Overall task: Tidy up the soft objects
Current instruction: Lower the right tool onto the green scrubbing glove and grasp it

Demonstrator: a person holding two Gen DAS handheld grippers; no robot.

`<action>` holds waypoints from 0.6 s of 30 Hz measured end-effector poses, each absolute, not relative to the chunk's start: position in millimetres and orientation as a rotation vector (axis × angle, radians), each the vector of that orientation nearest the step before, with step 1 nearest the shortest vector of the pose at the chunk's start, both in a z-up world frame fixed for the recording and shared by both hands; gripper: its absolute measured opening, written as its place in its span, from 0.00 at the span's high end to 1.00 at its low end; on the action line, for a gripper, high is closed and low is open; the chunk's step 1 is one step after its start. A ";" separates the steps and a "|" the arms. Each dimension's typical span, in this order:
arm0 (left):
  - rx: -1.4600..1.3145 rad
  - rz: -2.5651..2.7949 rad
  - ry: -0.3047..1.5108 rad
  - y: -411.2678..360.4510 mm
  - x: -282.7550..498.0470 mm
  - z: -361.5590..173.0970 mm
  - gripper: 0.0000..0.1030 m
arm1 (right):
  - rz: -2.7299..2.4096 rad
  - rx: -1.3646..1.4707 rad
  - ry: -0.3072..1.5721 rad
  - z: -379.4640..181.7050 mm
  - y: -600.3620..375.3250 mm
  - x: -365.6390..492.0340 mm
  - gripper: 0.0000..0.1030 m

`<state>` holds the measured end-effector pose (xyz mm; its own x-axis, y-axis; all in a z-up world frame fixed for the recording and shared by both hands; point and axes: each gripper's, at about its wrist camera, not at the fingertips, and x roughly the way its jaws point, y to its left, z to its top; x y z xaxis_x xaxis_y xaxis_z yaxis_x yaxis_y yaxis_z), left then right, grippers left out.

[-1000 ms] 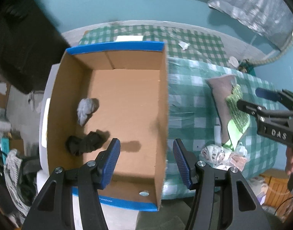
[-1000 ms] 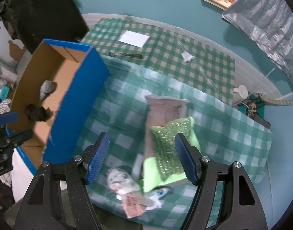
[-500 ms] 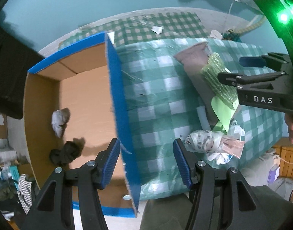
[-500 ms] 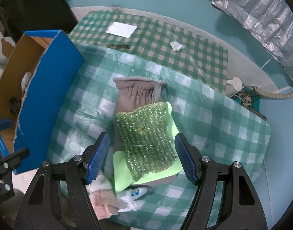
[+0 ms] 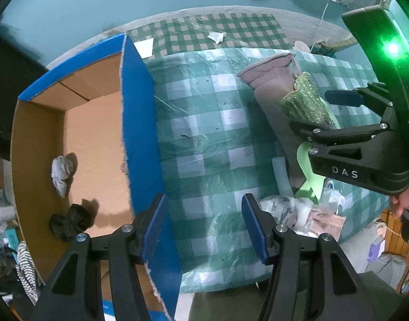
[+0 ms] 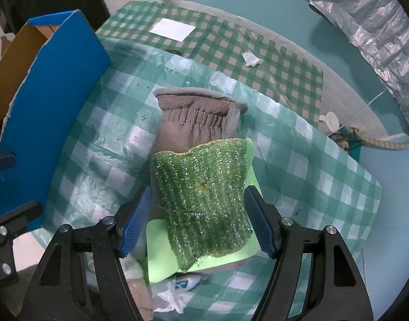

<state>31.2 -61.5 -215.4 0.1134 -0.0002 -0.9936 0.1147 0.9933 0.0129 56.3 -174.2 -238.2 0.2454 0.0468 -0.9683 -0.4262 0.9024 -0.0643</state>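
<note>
1. While our right gripper (image 6: 197, 220) hangs over the pile on the table, its jaws stand wide apart, one blue pad on each side of the sparkly green scrubbing cloth (image 6: 204, 198), and we cannot tell whether the pads touch it.
2. We see that green cloth lying on top of a grey-brown fleece piece (image 6: 196, 117), with a pale green foam sheet (image 6: 161, 243) beneath its near end.
3. All three rest on the teal checked plastic tablecloth (image 6: 298, 165), toward its near edge.
4. Just below the foam sheet we make out crumpled plastic bags (image 6: 172, 294), partly hidden by the gripper's frame.
5. Our left gripper (image 5: 204, 226) is also open and holds nothing; its jaws frame the near edge of the checked cloth, with the left pad over the blue side wall of the cardboard box (image 5: 140, 123).
6. That box stands just left of the table, its blue wall against the cloth's edge.
7. Inside the box we see a pale grey balled rag (image 5: 60, 171) and a dark balled sock (image 5: 70, 220), both near the left wall and a little apart from each other.
8. From the left wrist view, the right gripper (image 5: 343, 112) appears at the right edge, above the green cloth (image 5: 306, 104) and the fleece (image 5: 271, 80).
9. Farther back, a white paper square (image 6: 173, 29) and a crumpled paper scrap (image 6: 251, 58) lie on a smaller-checked cloth (image 6: 284, 64).
</note>
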 end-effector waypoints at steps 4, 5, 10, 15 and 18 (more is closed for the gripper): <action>0.089 -0.101 1.453 -64.0 33.2 -223.1 0.43 | 0.325 -0.350 1.291 -241.8 -173.3 60.0 0.31; 0.101 -0.106 1.451 -65.9 33.6 -226.3 0.43 | 0.325 -0.349 1.292 -242.7 -173.3 61.3 0.31; 0.141 -0.102 1.469 -70.0 36.1 -239.1 0.43 | 0.333 -0.344 1.302 -248.2 -173.8 65.4 0.31; 0.148 -0.102 1.478 -72.3 37.6 -242.6 0.43 | 0.366 -0.309 1.319 -249.4 -174.6 66.3 0.48; 0.147 -0.105 1.482 -72.3 38.1 -243.0 0.43 | 0.383 -0.290 1.320 -246.4 -175.7 64.3 0.54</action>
<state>38.1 -72.3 -243.0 0.0867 0.0201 -0.9960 0.1602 0.9865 0.0338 64.3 -175.7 -246.4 0.2014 0.1071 -0.9736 -0.4305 0.9025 0.0102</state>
